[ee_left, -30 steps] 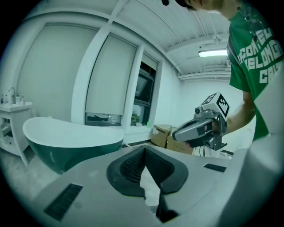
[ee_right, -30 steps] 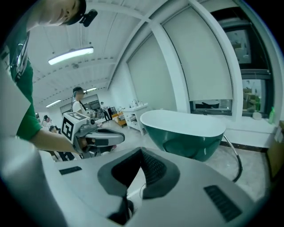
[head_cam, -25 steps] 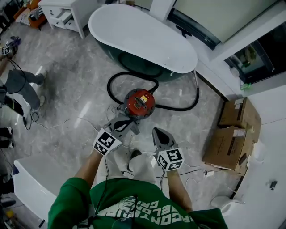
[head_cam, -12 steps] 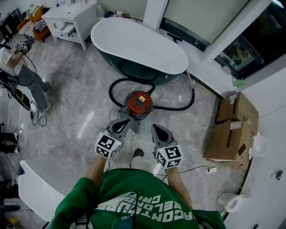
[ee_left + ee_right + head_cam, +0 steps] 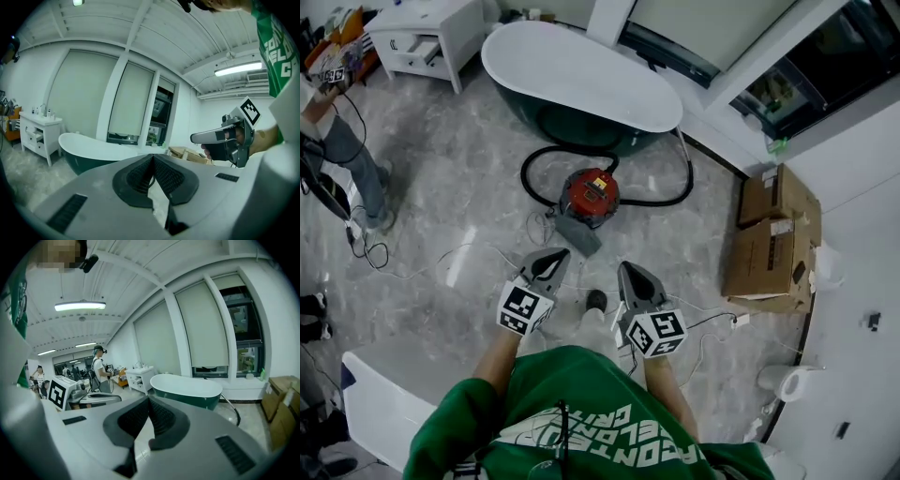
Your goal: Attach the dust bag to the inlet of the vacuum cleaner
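— Looking nearest first: see the left gripper, jaws pressed together at the tips, holding nothing.

— Same for the right gripper: closed tip to tip, gripping nothing. Held side by side but apart, over the marble floor, just ahead of a green shirt.

— Found the bag?

— Yes. Spotted a grey bag lying flat on the floor beyond the 2 grippers, at the near side of the vacuum. Cannot tell whether touching it or just beside it. Well apart from both grippers.

— And the vacuum itself?

— Red, round, standing upright between the grippers and the tub. Trailing a black hose in a loop to the left and a longer curve to the right, close under the tub.

— Farther out?

— White-topped, dark green tub along the back. Cardboard boxes by the right wall, a white cabinet at far left, and a person standing at the left edge among loose cables.
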Available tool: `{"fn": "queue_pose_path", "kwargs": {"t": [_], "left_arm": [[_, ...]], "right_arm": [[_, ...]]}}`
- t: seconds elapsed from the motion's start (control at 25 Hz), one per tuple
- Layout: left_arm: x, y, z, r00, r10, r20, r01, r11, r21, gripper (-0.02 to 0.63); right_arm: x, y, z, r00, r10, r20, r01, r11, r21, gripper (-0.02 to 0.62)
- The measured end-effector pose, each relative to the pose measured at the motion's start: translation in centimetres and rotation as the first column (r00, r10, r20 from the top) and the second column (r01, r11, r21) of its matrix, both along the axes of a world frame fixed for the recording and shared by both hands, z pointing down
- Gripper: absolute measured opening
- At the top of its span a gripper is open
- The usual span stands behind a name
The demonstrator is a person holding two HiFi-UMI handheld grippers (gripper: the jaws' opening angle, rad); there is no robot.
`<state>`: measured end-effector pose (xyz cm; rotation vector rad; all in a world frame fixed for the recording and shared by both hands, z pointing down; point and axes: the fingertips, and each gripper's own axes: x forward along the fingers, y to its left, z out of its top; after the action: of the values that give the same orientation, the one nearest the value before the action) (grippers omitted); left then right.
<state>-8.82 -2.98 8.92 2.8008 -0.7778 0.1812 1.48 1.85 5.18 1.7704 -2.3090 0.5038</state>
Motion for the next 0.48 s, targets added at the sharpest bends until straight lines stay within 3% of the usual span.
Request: {"fn": "queue_pose_path", "kwargs": {"t": [0.24, 0.48], "left_arm": [[-3.7, 1.0, -1.0, 0.999, 0.033, -0.028, -0.033, 0.999, 0.012, 0.003], [-4.2, 2.2, -1.4, 0.994, 0.105, -0.012, -0.104, 0.994, 0.044, 0.003]], "right_arm": [[-3.5, 1.6, 0.4, 0.997, 0.073, -0.014, -0.073, 0.997, 0.003, 0.008], [-4.7, 2.8, 0.8, 0.992, 0.13, -0.004, -0.13, 0.991, 0.021, 0.008]]}}
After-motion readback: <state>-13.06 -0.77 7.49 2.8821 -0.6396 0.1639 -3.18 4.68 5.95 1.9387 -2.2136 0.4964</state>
